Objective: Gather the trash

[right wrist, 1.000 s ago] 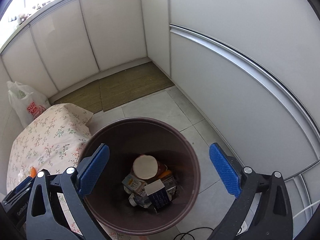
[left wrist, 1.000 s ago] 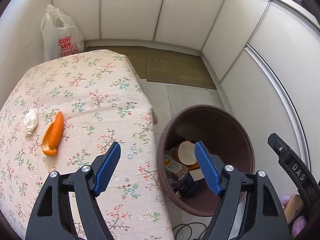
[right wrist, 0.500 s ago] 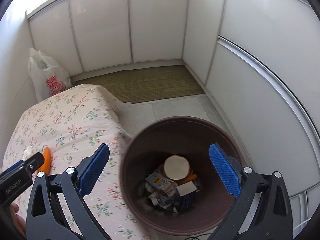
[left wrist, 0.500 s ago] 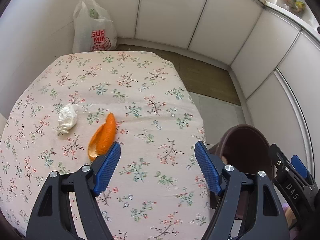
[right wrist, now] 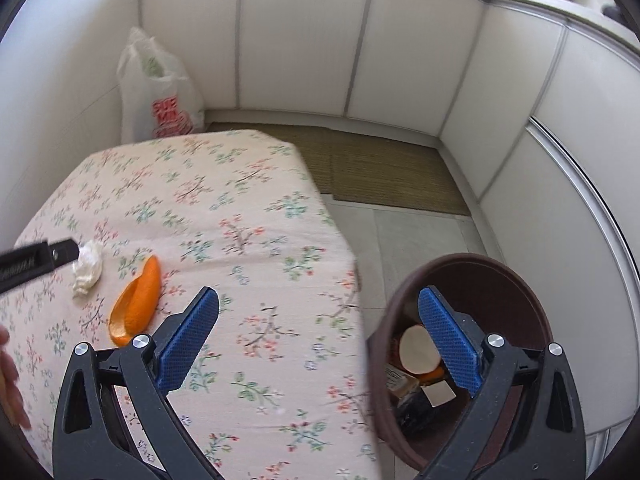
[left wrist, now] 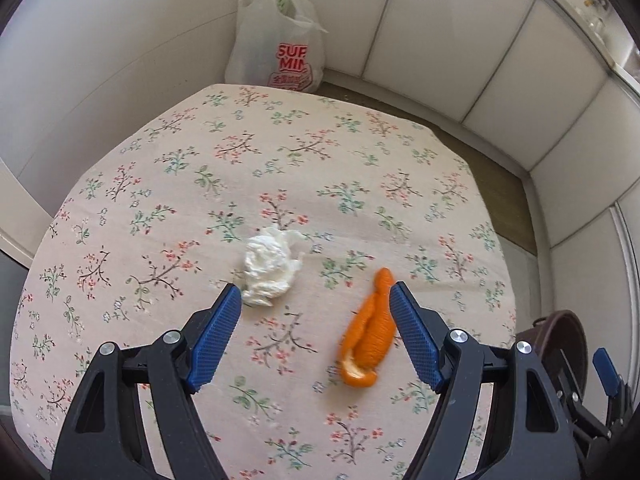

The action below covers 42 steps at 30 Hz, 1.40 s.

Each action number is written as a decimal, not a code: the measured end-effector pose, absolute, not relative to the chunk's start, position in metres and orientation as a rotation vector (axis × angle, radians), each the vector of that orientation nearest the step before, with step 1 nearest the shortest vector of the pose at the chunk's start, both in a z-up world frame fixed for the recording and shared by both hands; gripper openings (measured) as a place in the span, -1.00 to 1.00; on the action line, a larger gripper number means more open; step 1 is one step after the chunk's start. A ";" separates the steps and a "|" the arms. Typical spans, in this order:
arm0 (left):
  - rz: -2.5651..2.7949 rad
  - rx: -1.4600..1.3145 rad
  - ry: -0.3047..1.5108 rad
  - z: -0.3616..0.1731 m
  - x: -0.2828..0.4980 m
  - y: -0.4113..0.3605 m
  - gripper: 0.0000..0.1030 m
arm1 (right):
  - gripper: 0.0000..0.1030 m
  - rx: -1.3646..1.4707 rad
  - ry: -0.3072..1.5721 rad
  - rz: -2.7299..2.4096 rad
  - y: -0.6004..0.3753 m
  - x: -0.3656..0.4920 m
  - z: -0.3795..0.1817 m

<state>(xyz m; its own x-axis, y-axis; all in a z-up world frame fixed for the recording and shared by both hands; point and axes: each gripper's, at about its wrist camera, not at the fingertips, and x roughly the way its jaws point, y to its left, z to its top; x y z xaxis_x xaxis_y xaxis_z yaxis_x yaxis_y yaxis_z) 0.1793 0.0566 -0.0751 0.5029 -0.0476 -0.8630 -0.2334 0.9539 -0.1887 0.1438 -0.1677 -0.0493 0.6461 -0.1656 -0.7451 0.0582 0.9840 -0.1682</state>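
A crumpled white tissue [left wrist: 270, 270] and an orange peel [left wrist: 370, 336] lie on the floral tablecloth [left wrist: 280, 152]. My left gripper [left wrist: 316, 292] is open and empty above the cloth, the tissue by its left fingertip and the peel by its right one. My right gripper [right wrist: 318, 300] is open and empty over the table's right edge. The brown trash bin [right wrist: 516, 276] stands on the floor to the right, with several pieces of trash in it. The tissue [right wrist: 88, 268] and peel [right wrist: 136, 304] also show at the left of the right wrist view, beside the left gripper's finger [right wrist: 36, 260].
A white plastic shopping bag [left wrist: 280, 44] stands on the floor behind the table against the wall. A woven mat [right wrist: 380, 168] lies on the tiled floor. White cabinet panels [right wrist: 400, 40] enclose the space. The bin's rim [left wrist: 568, 328] shows at the far right.
Both grippers have swung left, from over the bin to over the table. My left gripper now has the tissue and peel near its fingertips. Both stayed open and empty.
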 end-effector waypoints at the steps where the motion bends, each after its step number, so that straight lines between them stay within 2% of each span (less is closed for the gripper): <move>1: 0.131 -0.304 1.042 -0.079 0.182 0.066 0.45 | 0.86 -0.143 0.865 -0.115 -0.161 0.145 -0.052; 11: 0.217 -0.285 1.100 -0.121 0.210 0.125 0.45 | 0.86 -0.264 0.884 0.019 -0.098 0.144 -0.073; 23: 0.106 -0.276 1.144 -0.144 0.233 0.095 0.43 | 0.86 -0.304 0.909 0.065 -0.085 0.141 -0.081; 25: 0.085 -0.274 1.154 -0.147 0.233 0.089 0.29 | 0.86 -0.307 0.915 0.060 -0.086 0.142 -0.083; 27: 0.062 -0.267 1.158 -0.147 0.231 0.083 0.06 | 0.86 -0.306 0.924 0.056 -0.087 0.143 -0.084; 30: 0.044 -0.248 1.156 -0.143 0.230 0.078 -0.14 | 0.86 -0.307 0.931 0.055 -0.089 0.143 -0.086; 34: 0.026 -0.241 1.164 -0.141 0.223 0.076 -0.24 | 0.86 -0.323 0.934 0.061 -0.086 0.141 -0.085; 39: -0.007 -0.284 1.183 -0.138 0.212 0.082 -0.53 | 0.86 -0.353 0.937 0.063 -0.081 0.139 -0.085; 42: -0.002 -0.304 1.169 -0.126 0.201 0.091 -0.54 | 0.86 -0.352 0.945 0.060 -0.079 0.141 -0.086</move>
<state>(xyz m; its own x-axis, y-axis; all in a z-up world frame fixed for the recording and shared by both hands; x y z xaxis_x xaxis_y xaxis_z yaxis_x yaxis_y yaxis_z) 0.2013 0.0908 -0.1263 0.3961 -0.1586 -0.9044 -0.1556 0.9591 -0.2363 0.1406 -0.0790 -0.0863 0.5883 -0.1022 -0.8021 -0.2031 0.9415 -0.2690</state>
